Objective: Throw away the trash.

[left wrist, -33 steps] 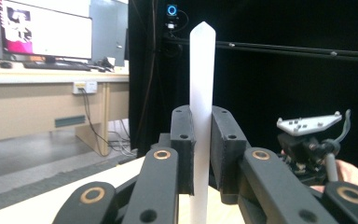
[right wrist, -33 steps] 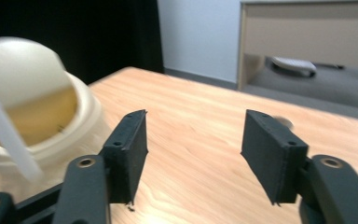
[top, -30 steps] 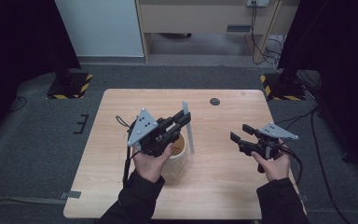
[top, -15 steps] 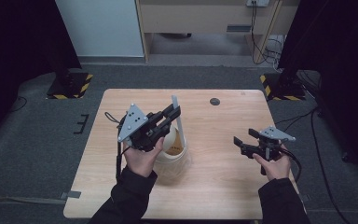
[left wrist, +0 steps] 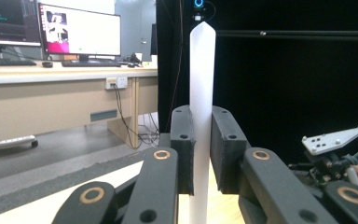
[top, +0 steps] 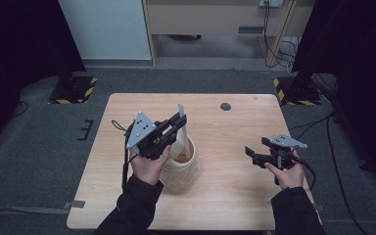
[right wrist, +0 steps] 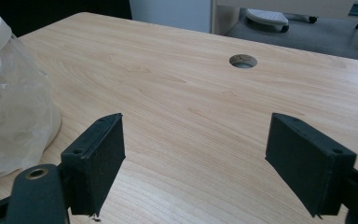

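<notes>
Light wooden rectangular tabletop [top: 235, 196], a round dark grommet hole [top: 225, 106] near its far edge. Left of centre, toward the near edge — a cream round plastic jar [top: 182, 164] with amber contents, open at the top. Above the jar's left rim, left gripper [top: 174, 128], jaws closed narrow on a flat white pointed plastic strip [left wrist: 200, 93] standing upright. Near the right edge, well apart from the jar — right gripper [top: 248, 152], jaws spread wide, holding nothing.
</notes>
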The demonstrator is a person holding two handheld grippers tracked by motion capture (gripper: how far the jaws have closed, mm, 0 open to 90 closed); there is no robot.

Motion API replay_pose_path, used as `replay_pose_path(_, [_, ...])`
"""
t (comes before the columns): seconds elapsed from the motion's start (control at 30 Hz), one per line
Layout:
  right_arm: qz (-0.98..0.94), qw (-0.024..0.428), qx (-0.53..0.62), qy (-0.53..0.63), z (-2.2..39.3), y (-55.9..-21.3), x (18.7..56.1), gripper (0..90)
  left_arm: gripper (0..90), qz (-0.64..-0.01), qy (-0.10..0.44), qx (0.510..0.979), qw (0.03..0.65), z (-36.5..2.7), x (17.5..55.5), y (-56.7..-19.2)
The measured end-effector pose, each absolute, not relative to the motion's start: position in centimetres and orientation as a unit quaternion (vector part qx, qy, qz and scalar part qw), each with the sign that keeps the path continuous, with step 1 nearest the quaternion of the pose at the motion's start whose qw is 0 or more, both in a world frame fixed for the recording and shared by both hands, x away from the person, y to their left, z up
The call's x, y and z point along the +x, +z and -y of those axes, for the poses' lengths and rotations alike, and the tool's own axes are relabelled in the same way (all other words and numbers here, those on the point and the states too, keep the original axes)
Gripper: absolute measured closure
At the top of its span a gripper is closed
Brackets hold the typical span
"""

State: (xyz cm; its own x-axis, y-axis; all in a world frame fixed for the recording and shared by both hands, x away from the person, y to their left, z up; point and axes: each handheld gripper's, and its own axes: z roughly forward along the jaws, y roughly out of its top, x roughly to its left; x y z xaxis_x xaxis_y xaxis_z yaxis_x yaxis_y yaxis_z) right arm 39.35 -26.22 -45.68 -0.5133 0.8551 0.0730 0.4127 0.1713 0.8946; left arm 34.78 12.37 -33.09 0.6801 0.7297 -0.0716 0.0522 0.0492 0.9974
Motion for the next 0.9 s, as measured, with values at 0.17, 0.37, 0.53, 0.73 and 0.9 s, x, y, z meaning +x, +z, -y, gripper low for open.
replay_pose_path(0.17, [-0.732, 0.231, 0.434, 0.472, 26.2, -45.8, 39.4, 19.5, 79.7, -0.315, 0.251, 0.642, 0.652, -12.6, 35.1, -34.2])
replay_pose_path(0.37, [-0.733, 0.231, 0.434, 0.47, 26.3, -45.8, 39.4, 19.5, 75.7, -0.319, 0.233, 0.64, 0.659, -13.0, 35.0, -35.1])
replay_pose_path(0.53, [-0.733, 0.231, 0.435, 0.47, 26.4, -45.9, 39.4, 19.5, 70.7, -0.316, 0.233, 0.633, 0.667, -13.8, 34.5, -35.0])
replay_pose_path(0.73, [-0.731, 0.231, 0.438, 0.469, 26.5, -45.9, 39.4, 19.5, 65.6, -0.318, 0.245, 0.627, 0.667, -16.2, 33.1, -34.5])
replay_pose_path(0.9, [-0.733, 0.232, 0.44, 0.464, 26.6, -46.1, 39.4, 19.1, 61.1, -0.334, 0.255, 0.631, 0.652, -18.9, 32.0, -35.4])
